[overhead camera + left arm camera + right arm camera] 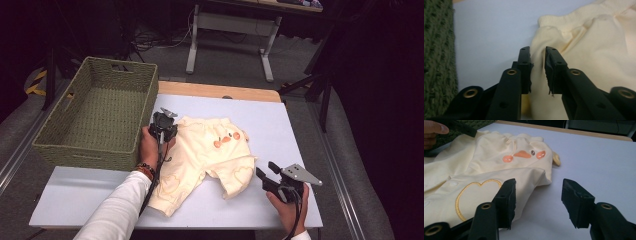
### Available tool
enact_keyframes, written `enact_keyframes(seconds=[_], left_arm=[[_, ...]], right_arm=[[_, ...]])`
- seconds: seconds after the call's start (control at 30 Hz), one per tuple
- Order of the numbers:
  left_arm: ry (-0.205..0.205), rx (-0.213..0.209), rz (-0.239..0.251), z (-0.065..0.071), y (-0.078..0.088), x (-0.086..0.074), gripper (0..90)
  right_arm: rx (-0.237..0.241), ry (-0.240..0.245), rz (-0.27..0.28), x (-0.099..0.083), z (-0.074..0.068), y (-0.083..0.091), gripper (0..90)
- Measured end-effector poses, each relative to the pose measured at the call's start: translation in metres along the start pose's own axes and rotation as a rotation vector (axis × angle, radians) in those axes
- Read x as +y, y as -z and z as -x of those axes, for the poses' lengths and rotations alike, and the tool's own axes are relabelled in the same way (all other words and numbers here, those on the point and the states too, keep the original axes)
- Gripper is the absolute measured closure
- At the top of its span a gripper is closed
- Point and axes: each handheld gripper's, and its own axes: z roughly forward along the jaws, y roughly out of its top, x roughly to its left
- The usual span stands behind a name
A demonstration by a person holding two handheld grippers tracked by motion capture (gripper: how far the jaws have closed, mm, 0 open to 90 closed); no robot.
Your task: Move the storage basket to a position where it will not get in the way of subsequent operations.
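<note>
A cream baby garment (200,155) with an orange duck face and a stitched heart outline lies spread on the pale table (285,130). My left gripper (162,125) stands at the garment's left edge, beside the basket. In the left gripper view its jaws (537,53) are a narrow gap apart, with cream fabric (599,50) showing in the gap, and the pads do not visibly press on it. My right gripper (267,170) rests open near the front right. Its jaws (537,195) stand wide apart, and its left jaw lies over the garment's (486,157) lower corner.
A green woven basket (95,145) stands at the table's left, close to the left hand (434,128); its wall (436,62) is just left of the left jaws. The table's front and right edges are near the right gripper. Desk legs (267,55) stand beyond the table.
</note>
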Motion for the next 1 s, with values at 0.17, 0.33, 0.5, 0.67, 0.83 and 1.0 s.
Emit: enact_keyframes(seconds=[0.17,0.33,0.5,0.67,0.83,1.0], left_arm=[[-0.072,-0.007,0.105,0.012,0.024,0.005,71.4],[-0.141,-0.079,0.145,0.025,0.043,0.002,68.2],[-0.253,-0.144,0.208,0.040,0.067,-0.023,61.9],[-0.368,-0.161,0.215,0.046,0.090,-0.047,58.3],[-0.424,-0.211,0.187,0.045,0.109,-0.069,50.2],[-0.463,-0.260,0.164,0.038,0.123,-0.098,41.4]], right_arm=[[0.015,0.033,-0.020,-0.003,-0.006,-0.005,47.7],[0.028,0.045,-0.046,-0.005,-0.010,-0.011,47.9],[0.044,0.072,-0.048,-0.006,-0.014,-0.012,47.8],[0.059,0.081,-0.066,-0.009,-0.020,-0.017,46.7],[0.071,0.104,-0.082,-0.010,-0.029,-0.024,46.0],[0.068,0.089,-0.106,-0.012,-0.031,-0.028,44.2]])
